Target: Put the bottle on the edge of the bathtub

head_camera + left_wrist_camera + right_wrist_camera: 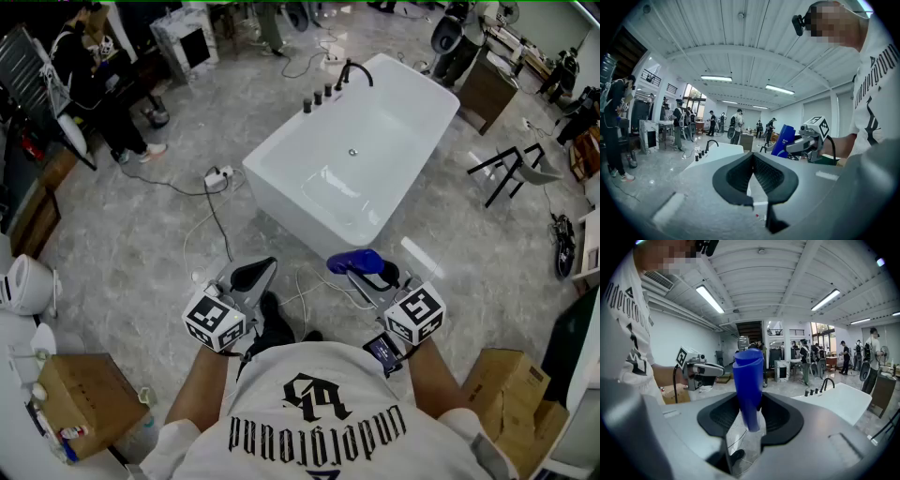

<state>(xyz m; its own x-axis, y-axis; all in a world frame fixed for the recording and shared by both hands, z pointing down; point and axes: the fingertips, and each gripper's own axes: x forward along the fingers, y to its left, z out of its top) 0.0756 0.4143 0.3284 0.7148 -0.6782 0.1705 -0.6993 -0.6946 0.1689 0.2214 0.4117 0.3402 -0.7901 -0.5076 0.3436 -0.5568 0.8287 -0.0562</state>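
Blue bottle (748,376); white bathtub (277,197); grey marbled floor (141,234).

light: bright, even, overhead from ceiling strip lamps (716,78) | shadows: soft, faint on grey floor (141,244) | glare: mild sheen on white bathtub (281,202) | distortion: strong fisheye, curved ceiling lines, black corners in both gripper views | focus: left tool (753,159) housing near lens soft | cast: cool, bluish

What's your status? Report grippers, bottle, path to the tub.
Left gripper shut, empty. Right gripper shut on blue bottle, short of the bathtub. Cables on the floor before it; taps at the rim's far end.
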